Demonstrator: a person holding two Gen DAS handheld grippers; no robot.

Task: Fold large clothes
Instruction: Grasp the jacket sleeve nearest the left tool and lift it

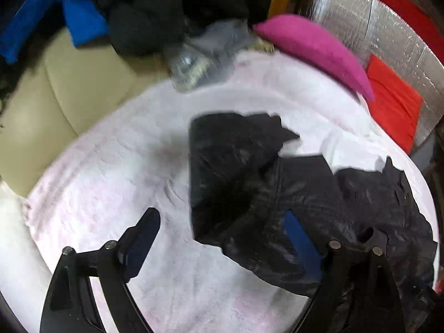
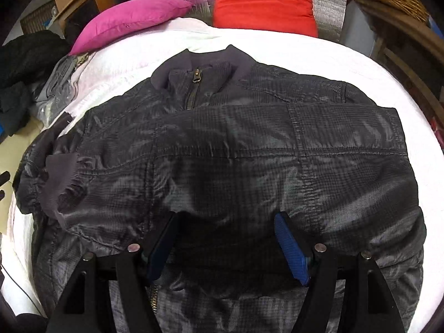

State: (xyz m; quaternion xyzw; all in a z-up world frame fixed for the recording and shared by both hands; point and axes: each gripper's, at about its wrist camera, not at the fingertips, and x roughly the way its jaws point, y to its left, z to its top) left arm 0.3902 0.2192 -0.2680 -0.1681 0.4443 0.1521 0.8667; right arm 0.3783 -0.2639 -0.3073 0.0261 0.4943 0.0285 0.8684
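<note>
A dark checked jacket (image 2: 249, 149) lies face up on a white blanket (image 2: 319, 55), its zipped collar (image 2: 198, 77) at the far side. One sleeve is folded across the chest. My right gripper (image 2: 224, 219) hangs open just above the jacket's lower part, with loose fabric lying between the blue pads (image 2: 291, 247), which do not press on it. In the left wrist view the jacket (image 1: 236, 172) appears bunched at the right, on the blanket (image 1: 111, 166). My left gripper (image 1: 220, 213) stands open over its near left edge. Its left finger is over bare blanket and its right finger over the jacket.
A magenta cushion (image 2: 127, 19) and a red cushion (image 2: 263, 0) lean on a silver foil panel (image 1: 360, 19) behind the blanket. A pile of black clothes (image 1: 144, 8), a clear plastic bag (image 1: 188, 63) and blue fabric (image 1: 80, 22) lie on a beige sofa (image 1: 55, 97) at the left. Wicker and wooden furniture (image 2: 394, 8) stands at the right.
</note>
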